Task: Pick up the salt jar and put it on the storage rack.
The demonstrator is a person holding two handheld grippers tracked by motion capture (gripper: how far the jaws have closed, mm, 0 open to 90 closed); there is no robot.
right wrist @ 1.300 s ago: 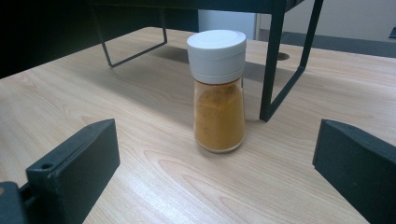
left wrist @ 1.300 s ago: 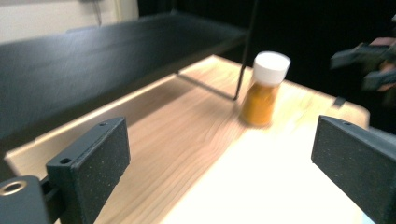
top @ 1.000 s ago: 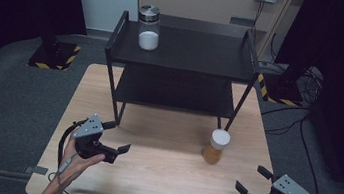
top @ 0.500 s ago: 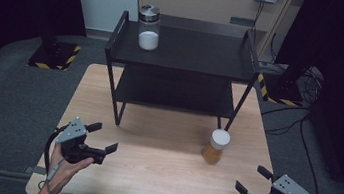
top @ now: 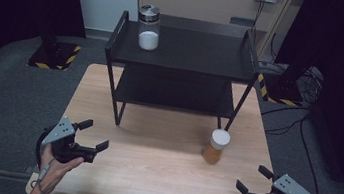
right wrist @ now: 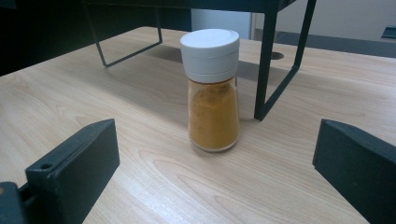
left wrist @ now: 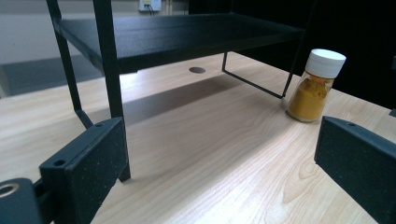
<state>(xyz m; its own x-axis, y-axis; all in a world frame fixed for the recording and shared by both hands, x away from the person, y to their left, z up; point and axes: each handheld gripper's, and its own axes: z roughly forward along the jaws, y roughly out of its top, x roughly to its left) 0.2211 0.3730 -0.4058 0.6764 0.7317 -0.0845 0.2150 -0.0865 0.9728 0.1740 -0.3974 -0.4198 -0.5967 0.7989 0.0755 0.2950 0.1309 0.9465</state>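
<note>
A small jar of orange-yellow powder with a white cap (top: 216,145) (left wrist: 316,85) (right wrist: 212,90) stands upright on the wooden table (top: 149,175), just in front of the right leg of a black two-tier shelf (top: 180,60). On the shelf's top at the left is a glass jar of white powder with a metal lid (top: 149,27). My left gripper (top: 93,135) (left wrist: 219,172) is open near the table's front left, nothing between its jaws. At the front right, my right gripper (top: 254,180) (right wrist: 215,172) is open and faces the orange jar, well short of it.
The shelf (left wrist: 177,37) takes up the back half of the table, with its lower tier bare. Cables (top: 282,126) and dark stands sit on the grey floor around the table. Bare wood lies between the two grippers.
My left gripper has moved left and toward the front edge of the table. The right gripper and both jars have stayed put.
</note>
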